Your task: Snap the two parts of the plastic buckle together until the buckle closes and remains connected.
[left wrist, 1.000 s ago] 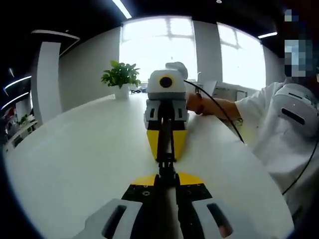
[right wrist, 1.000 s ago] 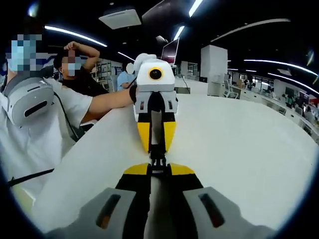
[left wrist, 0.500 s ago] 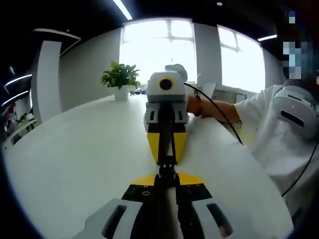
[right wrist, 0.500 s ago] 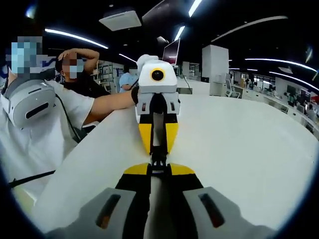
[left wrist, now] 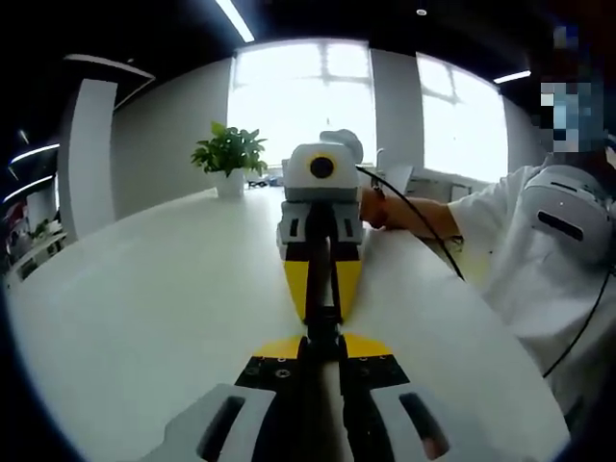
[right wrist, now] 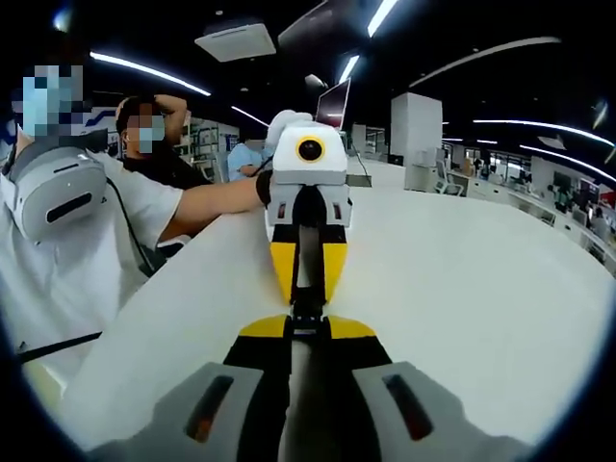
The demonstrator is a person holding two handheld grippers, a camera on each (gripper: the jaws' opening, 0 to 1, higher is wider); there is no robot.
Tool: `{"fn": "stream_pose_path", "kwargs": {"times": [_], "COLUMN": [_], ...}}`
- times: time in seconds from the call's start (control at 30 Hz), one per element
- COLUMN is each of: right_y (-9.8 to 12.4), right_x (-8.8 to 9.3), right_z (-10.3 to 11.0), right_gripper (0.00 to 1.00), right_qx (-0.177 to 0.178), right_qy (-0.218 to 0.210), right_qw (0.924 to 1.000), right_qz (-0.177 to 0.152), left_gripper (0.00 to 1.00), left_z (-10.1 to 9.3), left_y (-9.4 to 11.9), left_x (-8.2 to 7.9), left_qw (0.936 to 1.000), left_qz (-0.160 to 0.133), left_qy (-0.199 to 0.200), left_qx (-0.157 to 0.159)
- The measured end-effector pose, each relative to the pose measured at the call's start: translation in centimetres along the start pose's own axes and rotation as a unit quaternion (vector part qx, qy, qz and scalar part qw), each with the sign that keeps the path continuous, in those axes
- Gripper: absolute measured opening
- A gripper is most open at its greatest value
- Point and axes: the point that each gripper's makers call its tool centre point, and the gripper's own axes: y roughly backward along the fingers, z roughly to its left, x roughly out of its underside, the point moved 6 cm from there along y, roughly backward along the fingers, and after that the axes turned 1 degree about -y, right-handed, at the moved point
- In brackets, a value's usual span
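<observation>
Above a white table [left wrist: 144, 298] my two grippers face each other tip to tip. The black plastic buckle [left wrist: 322, 328] spans the short gap between them. My left gripper [left wrist: 322, 343] is shut on its near end, and my right gripper [left wrist: 321, 310], yellow-tipped, is shut on the far end. In the right gripper view the same buckle [right wrist: 307, 308] sits between my right gripper [right wrist: 307, 330] and my left gripper [right wrist: 307, 291]. The jaws hide whether the two halves are latched.
A potted plant [left wrist: 229, 154] stands at the table's far edge. The person in a white shirt [left wrist: 539, 260] stands along the right side, a black cable [left wrist: 414, 207] running to the right gripper. Another person [right wrist: 144, 135] stands behind. Bare tabletop [right wrist: 462, 279] lies on both sides.
The two grippers have drawn slightly closer together, so the gap holding the buckle has narrowed. Both stay shut.
</observation>
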Motion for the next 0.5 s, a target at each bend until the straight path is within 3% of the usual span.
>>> {"fn": "stream_pose_path", "kwargs": {"times": [0.5], "right_y": [0.24], "right_x": [0.08], "right_z": [0.21], "right_gripper": [0.11], "right_qx": [0.003], "right_qy": [0.003], "right_qw": [1.0000], "right_qz": [-0.003], "left_gripper": [0.12], "left_z": [0.08], "left_y": [0.12], "left_x": [0.14], "left_qw": [0.9999], "left_qz": [-0.008], "left_qy": [0.007], "left_qx": [-0.002]}}
